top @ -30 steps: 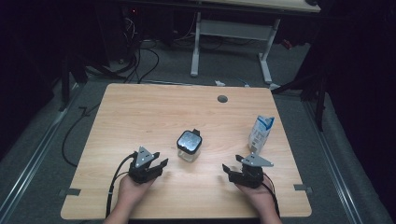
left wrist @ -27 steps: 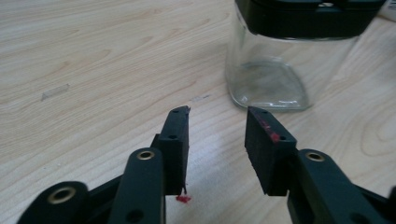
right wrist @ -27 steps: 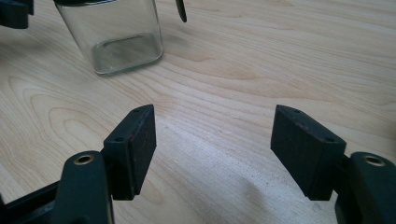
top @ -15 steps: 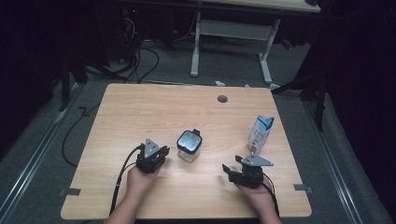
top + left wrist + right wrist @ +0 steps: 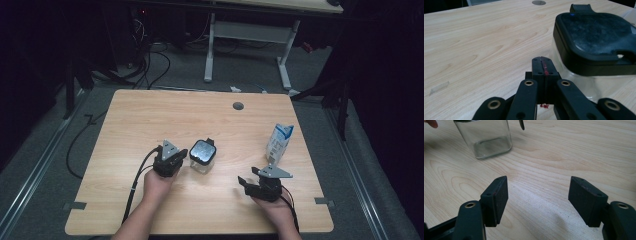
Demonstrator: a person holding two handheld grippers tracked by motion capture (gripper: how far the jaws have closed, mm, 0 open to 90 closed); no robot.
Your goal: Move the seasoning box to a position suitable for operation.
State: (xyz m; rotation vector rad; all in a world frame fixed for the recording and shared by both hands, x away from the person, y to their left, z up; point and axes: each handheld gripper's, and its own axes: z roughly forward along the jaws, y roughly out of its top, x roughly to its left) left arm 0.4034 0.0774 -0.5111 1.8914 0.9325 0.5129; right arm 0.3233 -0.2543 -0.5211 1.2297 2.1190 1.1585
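A clear square jar (image 5: 201, 156) with a black flip lid (image 5: 599, 47) stands mid-table. My left gripper (image 5: 176, 161) sits just left of it, jaws pressed together with nothing between them (image 5: 543, 65); the jar's glass wall is right beside its tips. My right gripper (image 5: 248, 181) rests lower right near the front edge, its jaws wide apart over bare wood (image 5: 537, 195). In the right gripper view the jar's glass body (image 5: 486, 137) stands farther off at upper left. A blue-and-white carton (image 5: 278, 142) stands upright beyond the right gripper.
The wooden table (image 5: 150, 120) has a round cable hole (image 5: 238, 106) at its back centre and tape pieces at the front corners (image 5: 75, 205). Cables trail off each gripper. Dark floor and a desk frame (image 5: 247, 35) lie beyond.
My left gripper has moved right and forward, up to the jar's left side. The right gripper has stayed in place, open.
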